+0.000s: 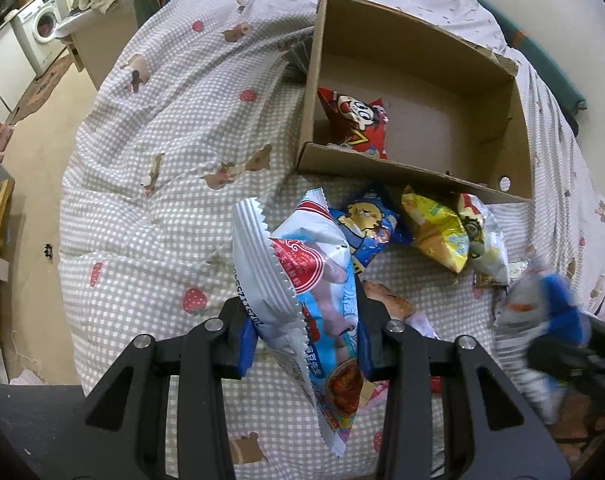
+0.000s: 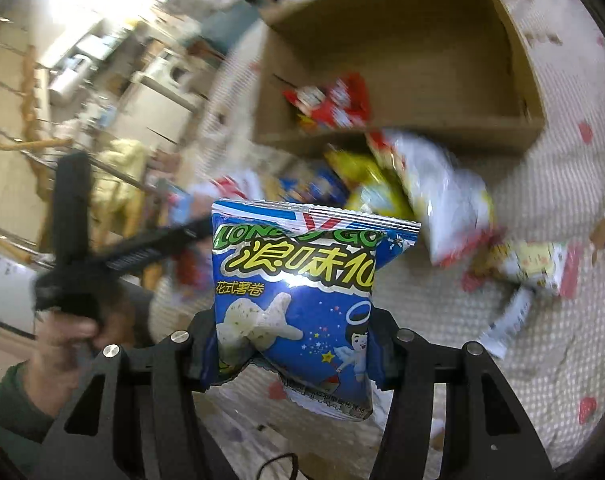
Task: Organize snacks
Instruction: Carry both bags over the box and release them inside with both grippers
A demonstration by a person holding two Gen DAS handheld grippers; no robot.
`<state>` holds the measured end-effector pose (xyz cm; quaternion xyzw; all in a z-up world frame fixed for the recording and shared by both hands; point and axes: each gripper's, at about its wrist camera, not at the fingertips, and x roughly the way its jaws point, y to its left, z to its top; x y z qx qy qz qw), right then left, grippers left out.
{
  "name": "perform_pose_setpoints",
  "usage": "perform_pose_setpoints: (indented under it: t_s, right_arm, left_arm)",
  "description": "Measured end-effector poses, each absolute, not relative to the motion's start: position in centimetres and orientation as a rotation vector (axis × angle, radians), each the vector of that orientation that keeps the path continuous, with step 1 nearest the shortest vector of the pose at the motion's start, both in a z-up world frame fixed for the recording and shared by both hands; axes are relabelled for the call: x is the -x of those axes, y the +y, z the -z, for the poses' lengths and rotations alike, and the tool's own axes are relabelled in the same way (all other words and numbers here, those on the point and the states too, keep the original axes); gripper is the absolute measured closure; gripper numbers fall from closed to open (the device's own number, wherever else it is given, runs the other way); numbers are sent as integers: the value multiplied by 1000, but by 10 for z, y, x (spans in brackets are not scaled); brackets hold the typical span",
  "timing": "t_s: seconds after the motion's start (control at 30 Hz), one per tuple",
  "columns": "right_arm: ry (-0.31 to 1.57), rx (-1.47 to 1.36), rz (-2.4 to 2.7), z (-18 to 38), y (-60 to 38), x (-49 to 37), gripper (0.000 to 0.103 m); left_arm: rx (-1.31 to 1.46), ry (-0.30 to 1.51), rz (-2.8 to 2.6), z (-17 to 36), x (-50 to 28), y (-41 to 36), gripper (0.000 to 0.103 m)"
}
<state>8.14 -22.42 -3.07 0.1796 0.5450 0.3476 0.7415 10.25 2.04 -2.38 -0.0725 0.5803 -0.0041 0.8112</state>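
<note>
My left gripper is shut on a white and light-blue snack packet, held above the checked bedspread. In the right wrist view, my right gripper is shut on a blue puffed-snack bag, lifted off the bed. That same bag shows blurred at the right of the left wrist view. A cardboard box lies open on the bed with one red cartoon packet inside. Loose packets lie in front of it: a blue one, a yellow one and a white one.
The bed's checked cover falls away at the left to a bare floor. A washing machine stands far left. In the right wrist view a hand holds the other gripper's handle, and small packets lie at the right.
</note>
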Motion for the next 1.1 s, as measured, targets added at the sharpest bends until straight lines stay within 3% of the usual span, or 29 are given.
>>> perform_pose_setpoints:
  t_s: [0.27,0.57,1.1]
  right_arm:
    - [1019,-405,-724,-9,-233,-90,45]
    - [821,-519,-568,-37,-276,-101,45]
    - [894,-483,-486,-16,-283,-176,45]
  left_arm:
    - [163,1183,-15,9,-98,31,68]
    - [149,1023,-14,-50,-110,27,68]
    - [74,980,26,-62,-200,-13,68]
